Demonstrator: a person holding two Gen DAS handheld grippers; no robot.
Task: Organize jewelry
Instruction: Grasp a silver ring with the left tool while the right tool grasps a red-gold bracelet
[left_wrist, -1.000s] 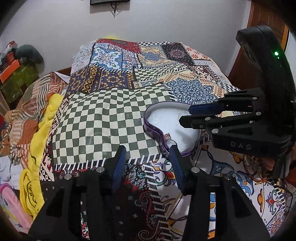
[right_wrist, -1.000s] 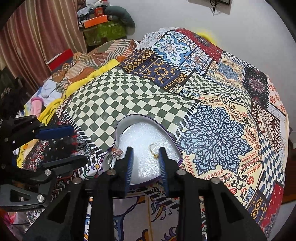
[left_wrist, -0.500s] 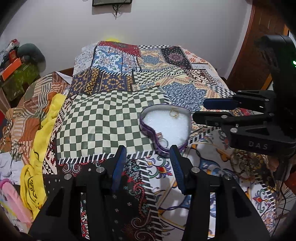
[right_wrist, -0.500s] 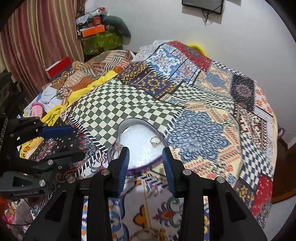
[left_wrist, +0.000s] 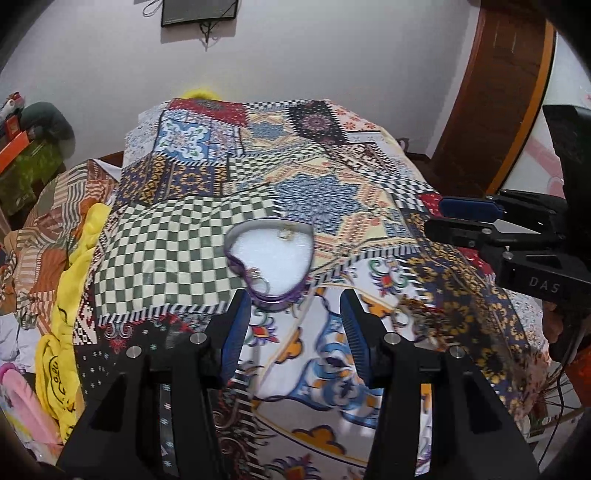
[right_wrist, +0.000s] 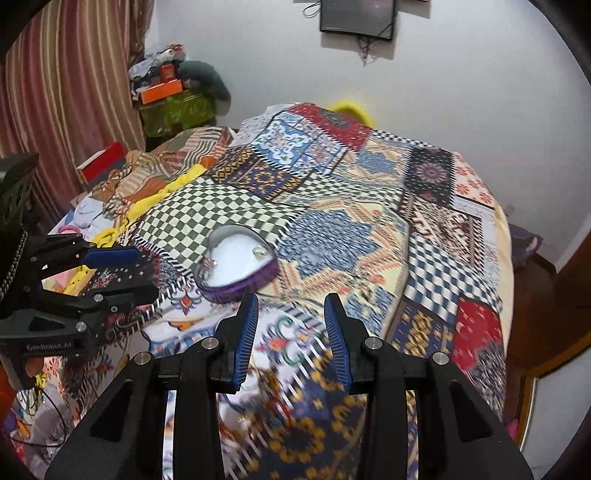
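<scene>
heart-shaped box (right_wrist: 236, 264) on patchwork bedspread (left_wrist: 317, 192), now holding ring (right_wrist: 260, 251) at far right lobe; right gripper (right_wrist: 290, 341) and left gripper (left_wrist: 291, 332) both spread, empty, drawn back nearward; deposit judged complete, next piece pending.

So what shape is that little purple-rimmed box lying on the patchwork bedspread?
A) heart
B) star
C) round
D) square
A: the purple-rimmed box has two rounded lobes tapering to a point, a heart outline around its white lining, seen in both wrist views on the bedspread.
</scene>
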